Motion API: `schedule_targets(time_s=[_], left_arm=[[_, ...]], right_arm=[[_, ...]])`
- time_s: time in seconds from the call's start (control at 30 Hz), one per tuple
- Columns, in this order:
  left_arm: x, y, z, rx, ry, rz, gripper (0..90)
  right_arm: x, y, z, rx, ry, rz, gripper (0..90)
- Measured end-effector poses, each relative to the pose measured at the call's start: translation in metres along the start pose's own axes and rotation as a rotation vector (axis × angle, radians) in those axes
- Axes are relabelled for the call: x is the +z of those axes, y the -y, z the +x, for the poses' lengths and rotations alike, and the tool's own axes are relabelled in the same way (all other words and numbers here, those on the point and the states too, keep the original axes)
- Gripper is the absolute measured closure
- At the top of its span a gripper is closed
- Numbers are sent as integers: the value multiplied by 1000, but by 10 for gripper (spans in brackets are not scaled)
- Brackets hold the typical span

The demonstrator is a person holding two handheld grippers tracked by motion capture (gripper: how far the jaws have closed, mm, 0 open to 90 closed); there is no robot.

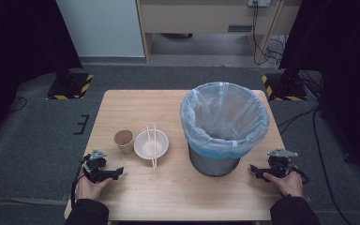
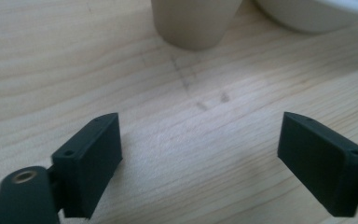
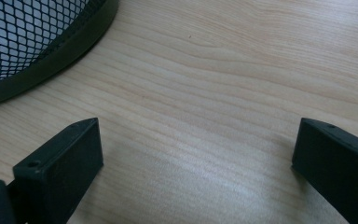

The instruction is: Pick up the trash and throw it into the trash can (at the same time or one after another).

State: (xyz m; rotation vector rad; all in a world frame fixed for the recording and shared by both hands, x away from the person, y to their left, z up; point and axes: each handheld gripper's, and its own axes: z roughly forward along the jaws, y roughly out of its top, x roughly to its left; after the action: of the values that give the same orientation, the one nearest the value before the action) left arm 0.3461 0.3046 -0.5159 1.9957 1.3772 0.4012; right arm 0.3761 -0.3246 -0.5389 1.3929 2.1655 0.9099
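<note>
Left tool [image 1: 117, 171] sits low on the table [image 1: 168, 197], jaws spread wide, nothing between them; right tool [image 1: 254, 169] likewise agape and empty beside the bin [image 1: 214, 161]. Paper cup [image 1: 123, 141] stands just ahead of the left tool, next to the white bowl [image 1: 143, 151] with chopsticks [image 1: 152, 146] laid across it. Looks like clearing into the bin: nothing grabbed yet, cup, bowl and chopsticks all left to do.

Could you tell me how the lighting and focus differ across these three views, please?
High view: dim, dark surroundings, table evenly lit. Left gripper view: paper cup soft, a pale glare patch on the wood between open jaws. Right gripper view: mesh bin fairly sharp, jaws slightly blurred.
</note>
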Motion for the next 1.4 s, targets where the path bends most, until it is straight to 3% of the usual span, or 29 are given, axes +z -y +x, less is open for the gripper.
schedule_targets(time_s=[0.17, 0.27, 0.33, 0.4, 0.43, 0.5, 0.53, 0.57, 0.63, 0.7, 0.83, 1.07, 1.1, 1.27, 1.4], left_arm=[[-12, -7, -5, 30, -4, -81, 201], [-20, -11, -5, 23, -20, -122, 203], [-33, -17, -6, -2, -59, -193, 213], [-42, -21, -6, -44, -90, -228, 216], [-42, -21, -6, -44, -90, -228, 217], [-53, -26, -5, -71, -126, -285, 216], [-53, -26, -5, -71, -126, -285, 216], [-59, -31, -4, -64, -160, -327, 216], [-64, -36, -3, -51, -184, -347, 216], [-68, -41, -3, -36, -190, -373, 220], [-71, -52, -2, -2, -213, -380, 225], [-74, -65, 6, -16, -213, -416, 233], [-73, -70, 9, -9, -227, -417, 232], [-67, -79, 14, -15, -226, -405, 228], [-54, -87, 18, -33, -205, -368, 242]], right_arm=[[-2, 2, 2, 5, 5, 0, 26], [-3, 2, 2, 5, 4, 0, 26], [-3, 3, 3, 4, 4, 0, 27], [-3, 3, 3, 4, 4, 0, 27], [-3, 3, 3, 4, 4, 0, 27], [-4, 3, 3, 4, 4, 2, 27], [-3, 3, 3, 3, 4, 2, 27], [-3, 3, 3, 4, 6, 2, 27], [-3, 3, 4, 6, 8, 0, 26], [-3, 3, 4, 6, 8, 1, 26], [-3, 3, 4, 9, 11, 1, 25], [-3, 3, 4, 10, 11, 1, 25], [-3, 3, 4, 11, 11, 2, 25], [-3, 3, 5, 12, 14, 2, 21], [-3, 3, 5, 12, 14, 3, 21]])
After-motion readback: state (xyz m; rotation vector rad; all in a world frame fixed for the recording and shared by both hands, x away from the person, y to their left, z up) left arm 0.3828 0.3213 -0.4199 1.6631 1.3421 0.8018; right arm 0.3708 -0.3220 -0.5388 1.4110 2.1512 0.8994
